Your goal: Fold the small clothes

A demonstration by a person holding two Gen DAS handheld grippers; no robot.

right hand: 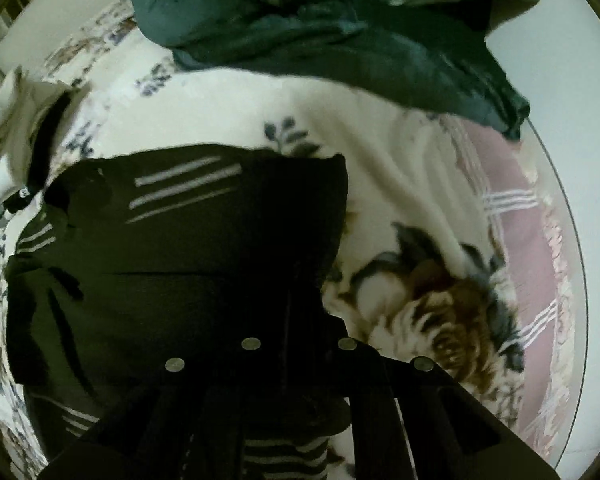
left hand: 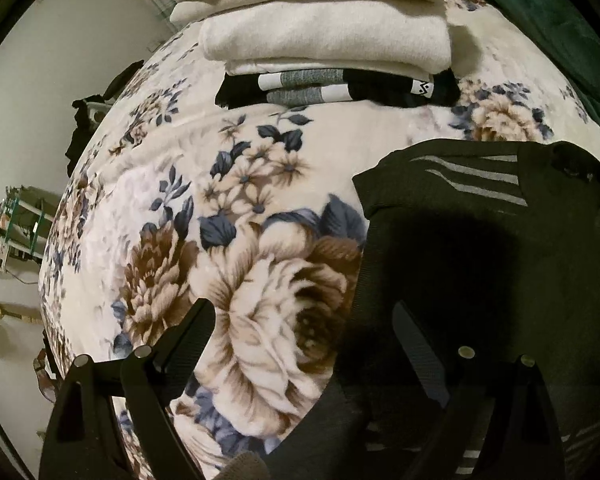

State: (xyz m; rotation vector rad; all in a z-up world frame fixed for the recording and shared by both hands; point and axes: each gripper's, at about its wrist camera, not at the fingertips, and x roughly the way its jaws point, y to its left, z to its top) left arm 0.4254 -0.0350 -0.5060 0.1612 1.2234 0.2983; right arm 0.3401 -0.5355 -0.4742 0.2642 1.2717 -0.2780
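Left gripper (left hand: 304, 320) hung with jaws wide apart over the flowered blanket (left hand: 260, 152), gripping nothing. Right gripper (right hand: 288, 320) was closed, apparently pinching the black striped garment (right hand: 188, 248); contact too dark to confirm. That garment lay near right, partly folded. Folded stack (left hand: 324, 40) sat far, already done; a green heap (right hand: 340, 28) seemed left.

- Dim indoor light; a deep shadow lies on the dark garment (left hand: 480, 240).
- Right wrist view is motion-blurred, the blanket (right hand: 400, 184) smeared.
- Fisheye bends both views' edges.
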